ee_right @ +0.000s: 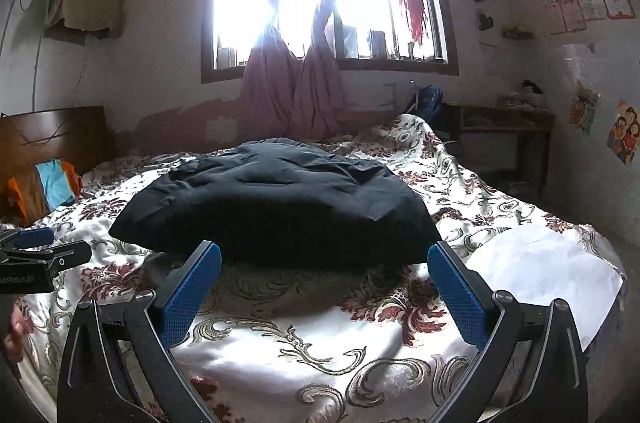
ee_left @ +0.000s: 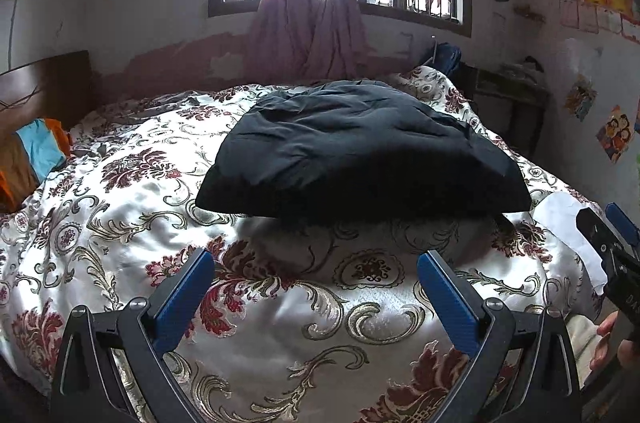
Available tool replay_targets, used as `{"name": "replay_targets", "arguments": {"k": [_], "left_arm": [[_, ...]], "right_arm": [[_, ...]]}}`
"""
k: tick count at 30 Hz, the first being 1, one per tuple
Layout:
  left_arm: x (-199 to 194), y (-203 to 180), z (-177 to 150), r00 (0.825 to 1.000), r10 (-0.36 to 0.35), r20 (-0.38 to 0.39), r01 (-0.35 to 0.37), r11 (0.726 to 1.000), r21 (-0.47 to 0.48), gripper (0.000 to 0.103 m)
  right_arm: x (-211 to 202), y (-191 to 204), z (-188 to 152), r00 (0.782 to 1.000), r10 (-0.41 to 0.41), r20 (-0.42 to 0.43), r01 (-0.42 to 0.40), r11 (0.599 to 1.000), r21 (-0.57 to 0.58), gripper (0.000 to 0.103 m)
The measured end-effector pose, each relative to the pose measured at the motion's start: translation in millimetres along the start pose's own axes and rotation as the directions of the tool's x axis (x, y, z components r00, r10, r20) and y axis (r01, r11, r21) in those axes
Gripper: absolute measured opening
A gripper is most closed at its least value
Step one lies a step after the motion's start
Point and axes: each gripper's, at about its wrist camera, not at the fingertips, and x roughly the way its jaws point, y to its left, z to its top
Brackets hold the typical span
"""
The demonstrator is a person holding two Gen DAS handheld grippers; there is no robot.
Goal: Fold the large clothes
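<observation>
A large black garment (ee_left: pixel 360 151) lies folded into a thick rectangular bundle on the floral bedspread (ee_left: pixel 120 215); it also shows in the right wrist view (ee_right: pixel 276 207). My left gripper (ee_left: pixel 316 259) is open and empty, hovering over the bedspread just short of the bundle's near edge. My right gripper (ee_right: pixel 324 253) is open and empty, close to the bundle's near edge. The right gripper also appears at the right edge of the left wrist view (ee_left: pixel 616 235), and the left gripper at the left edge of the right wrist view (ee_right: pixel 36 247).
Folded orange, blue and brown clothes (ee_left: pixel 28 159) lie by the wooden headboard (ee_left: pixel 44 83) at the left. A white sheet (ee_right: pixel 540 271) lies at the bed's right corner. A window with tied pink curtains (ee_left: pixel 312 23) is behind the bed; a desk (ee_right: pixel 500 127) stands at the right wall.
</observation>
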Motion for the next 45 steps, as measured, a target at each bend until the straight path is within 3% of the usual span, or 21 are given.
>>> {"name": "replay_targets", "arguments": {"k": [9, 45], "left_arm": [[-1.5, -6.2, 0.4, 1.0, 0.009, 0.009, -0.01, 0.999, 0.036, 0.102], [-2.8, -3.0, -2.4, 1.0, 0.004, 0.0, -0.004, 0.999, 0.036, 0.102]], "right_arm": [[-2.8, -1.0, 0.0, 1.0, -0.01, 0.011, 0.01, 1.0, 0.012, 0.102], [-3.1, 1.6, 0.9, 1.0, 0.0, 0.012, 0.0, 1.0, 0.017, 0.102]]}}
